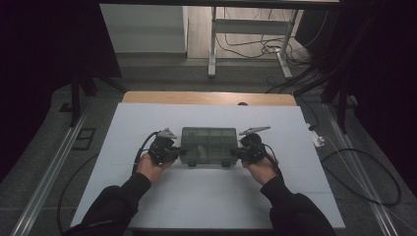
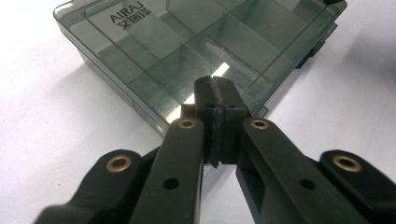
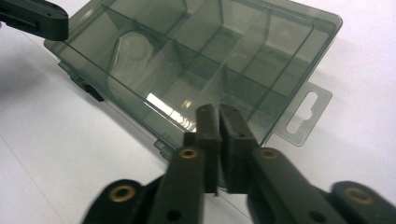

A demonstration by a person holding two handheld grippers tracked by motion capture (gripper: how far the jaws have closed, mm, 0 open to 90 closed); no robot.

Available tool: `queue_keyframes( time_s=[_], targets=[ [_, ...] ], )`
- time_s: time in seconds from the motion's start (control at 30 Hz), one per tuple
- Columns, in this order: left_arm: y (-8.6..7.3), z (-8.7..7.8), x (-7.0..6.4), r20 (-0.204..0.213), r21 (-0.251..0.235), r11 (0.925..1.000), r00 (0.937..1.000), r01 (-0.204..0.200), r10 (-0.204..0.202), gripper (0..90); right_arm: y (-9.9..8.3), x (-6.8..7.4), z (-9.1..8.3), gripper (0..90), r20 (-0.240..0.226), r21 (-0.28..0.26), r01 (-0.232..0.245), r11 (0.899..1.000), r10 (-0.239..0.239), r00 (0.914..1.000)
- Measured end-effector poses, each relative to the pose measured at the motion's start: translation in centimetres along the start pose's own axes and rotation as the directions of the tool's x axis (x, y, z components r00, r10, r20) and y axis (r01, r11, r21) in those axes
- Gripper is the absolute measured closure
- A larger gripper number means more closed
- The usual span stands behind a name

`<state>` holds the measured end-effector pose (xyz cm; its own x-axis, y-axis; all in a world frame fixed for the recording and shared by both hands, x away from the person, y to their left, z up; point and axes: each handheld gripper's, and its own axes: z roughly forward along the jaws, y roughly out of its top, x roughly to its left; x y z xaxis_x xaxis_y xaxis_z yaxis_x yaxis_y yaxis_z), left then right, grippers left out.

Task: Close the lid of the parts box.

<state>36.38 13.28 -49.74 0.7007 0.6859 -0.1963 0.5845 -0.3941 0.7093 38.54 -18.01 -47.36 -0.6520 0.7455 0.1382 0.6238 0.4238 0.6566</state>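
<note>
Box is sitting mid-table between both grippers. Left gripper and right gripper are squeezing closed, empty, by its short ends. Probably light, hard, slippery plastic; grab the edges.

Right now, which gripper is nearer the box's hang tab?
Right. The hang tab juts from the box end beside the right gripper, whose shut jaws sit at that end. The left gripper is at the opposite end.
</note>
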Motion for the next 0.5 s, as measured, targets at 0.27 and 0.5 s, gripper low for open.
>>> queue_keyframes(
  time_s=[0.27,0.5],
  targets=[
    [0.12,-0.27,-0.55,-0.037,-0.019,0.9995,0.9991,-0.023,0.023,62.5,0.14,0.78,-0.3,62.6,0.003,-0.019,0.025,1.0,-0.025,0.9997],
    [0.25,-0.9,-0.86,-0.059,-0.022,0.9994,0.9979,-0.028,0.027,39.4,0.26,1.05,-0.66,44.6,-0.006,-0.036,0.033,0.999,-0.033,0.9994]
  ],
)
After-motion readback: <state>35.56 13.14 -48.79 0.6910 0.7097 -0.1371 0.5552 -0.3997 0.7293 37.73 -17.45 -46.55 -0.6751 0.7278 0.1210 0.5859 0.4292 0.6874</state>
